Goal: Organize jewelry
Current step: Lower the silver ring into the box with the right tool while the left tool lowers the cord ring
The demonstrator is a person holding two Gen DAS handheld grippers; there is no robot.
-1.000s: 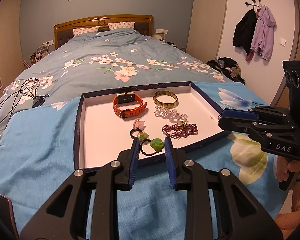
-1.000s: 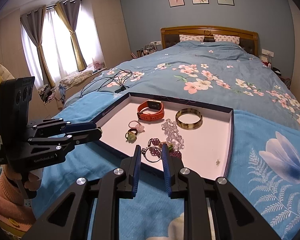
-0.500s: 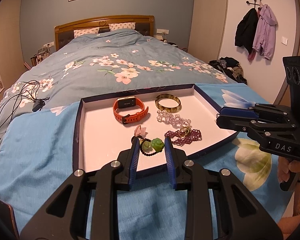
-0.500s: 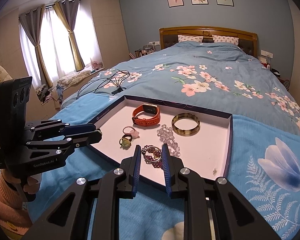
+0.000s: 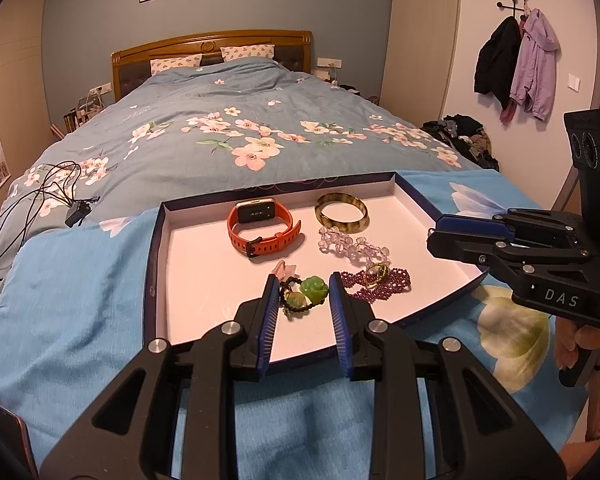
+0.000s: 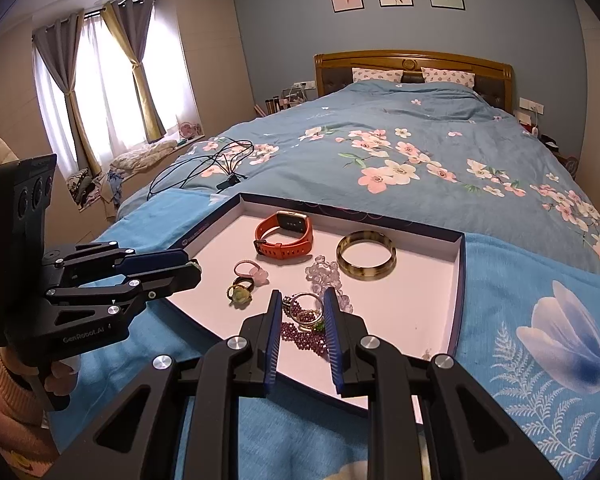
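Note:
A shallow dark-blue tray (image 5: 156, 264) with a white floor lies on the bed. It holds an orange smartwatch (image 5: 262, 226), a brown bangle (image 5: 341, 212), a clear bead bracelet (image 5: 350, 245), a purple bead bracelet with rings (image 5: 378, 278), a pink ring (image 6: 250, 270) and a green-stone bracelet (image 5: 306, 292). My left gripper (image 5: 303, 286) is open over the tray's near edge, its fingers either side of the green-stone bracelet. My right gripper (image 6: 302, 304) is open, its fingers framing the purple bracelet (image 6: 304, 320) and rings.
The tray rests on a light-blue floral blanket (image 5: 60, 300) over a flowered duvet (image 5: 240, 136). A black cable with a charger (image 5: 74, 212) lies left of the tray. A phone edge (image 5: 10, 432) shows at the bottom left. Jackets (image 5: 516, 60) hang on the right wall.
Both grippers have moved forward and lower toward the tray, so the jewelry sits closer between their fingers. Both stay open. The jewelry has not moved.

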